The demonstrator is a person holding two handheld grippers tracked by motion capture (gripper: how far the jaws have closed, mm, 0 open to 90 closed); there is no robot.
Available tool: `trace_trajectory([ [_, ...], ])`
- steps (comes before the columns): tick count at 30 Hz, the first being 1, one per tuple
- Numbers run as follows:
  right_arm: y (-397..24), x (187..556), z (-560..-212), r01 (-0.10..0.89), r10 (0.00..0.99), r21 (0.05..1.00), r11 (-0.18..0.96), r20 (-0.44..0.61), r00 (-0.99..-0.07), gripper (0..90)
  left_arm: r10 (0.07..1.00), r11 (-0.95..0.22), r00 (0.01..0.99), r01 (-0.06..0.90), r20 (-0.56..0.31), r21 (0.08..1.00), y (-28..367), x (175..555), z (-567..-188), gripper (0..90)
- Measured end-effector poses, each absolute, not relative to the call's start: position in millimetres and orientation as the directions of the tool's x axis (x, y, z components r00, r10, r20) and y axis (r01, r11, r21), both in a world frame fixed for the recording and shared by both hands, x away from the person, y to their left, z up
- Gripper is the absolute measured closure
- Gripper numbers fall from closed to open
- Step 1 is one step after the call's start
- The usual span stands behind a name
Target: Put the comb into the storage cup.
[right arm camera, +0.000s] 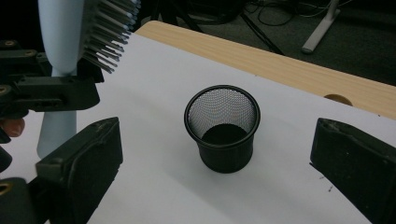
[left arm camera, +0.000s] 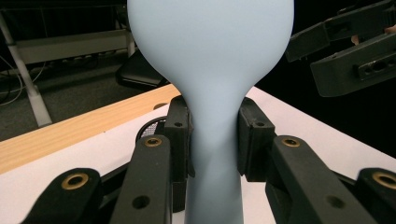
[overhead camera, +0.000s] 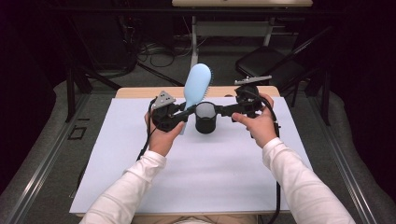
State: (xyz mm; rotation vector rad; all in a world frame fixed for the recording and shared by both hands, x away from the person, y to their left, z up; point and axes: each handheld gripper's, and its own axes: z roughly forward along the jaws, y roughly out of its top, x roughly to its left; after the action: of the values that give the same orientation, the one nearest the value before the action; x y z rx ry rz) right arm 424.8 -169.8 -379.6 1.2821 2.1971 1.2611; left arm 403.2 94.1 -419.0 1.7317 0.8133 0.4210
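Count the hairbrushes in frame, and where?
1. The light blue hairbrush stands upright, its handle clamped in the left gripper, just left of the black mesh cup on the white table mat. The cup looks empty, so none hidden inside.

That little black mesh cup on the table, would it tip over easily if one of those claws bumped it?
Probably. The mesh cup looks empty and see-through, so likely light. It narrows toward its base, which should make it apt to tip or slide on the smooth white table. The thin mesh might also dent under a hard squeeze.
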Motion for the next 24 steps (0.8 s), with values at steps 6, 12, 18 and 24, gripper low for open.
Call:
trace_trajectory([
  [6, -165, 427, -374, 0.539, 0.803, 0.814, 0.217, 0.165, -0.572, 3.3, 0.703, -0.146, 0.701, 0.307, -0.12, 0.941, 93, 403, -420, 69.7],
  [12, -161, 426, -368, 0.534, 0.795, 0.821, 0.204, 0.179, -0.579, 5.8, 0.699, -0.15, 0.705, 0.307, -0.119, 0.94, 91, 402, -421, 69.7],
  [18, -161, 425, -364, 0.537, 0.781, 0.823, 0.187, 0.206, -0.589, 7.1, 0.696, -0.164, 0.71, 0.308, -0.112, 0.937, 88, 401, -424, 69.7],
  [24, -161, 426, -355, 0.535, 0.772, 0.827, 0.17, 0.225, -0.594, 9.0, 0.694, -0.171, 0.712, 0.309, -0.109, 0.935, 85, 401, -425, 69.7],
])
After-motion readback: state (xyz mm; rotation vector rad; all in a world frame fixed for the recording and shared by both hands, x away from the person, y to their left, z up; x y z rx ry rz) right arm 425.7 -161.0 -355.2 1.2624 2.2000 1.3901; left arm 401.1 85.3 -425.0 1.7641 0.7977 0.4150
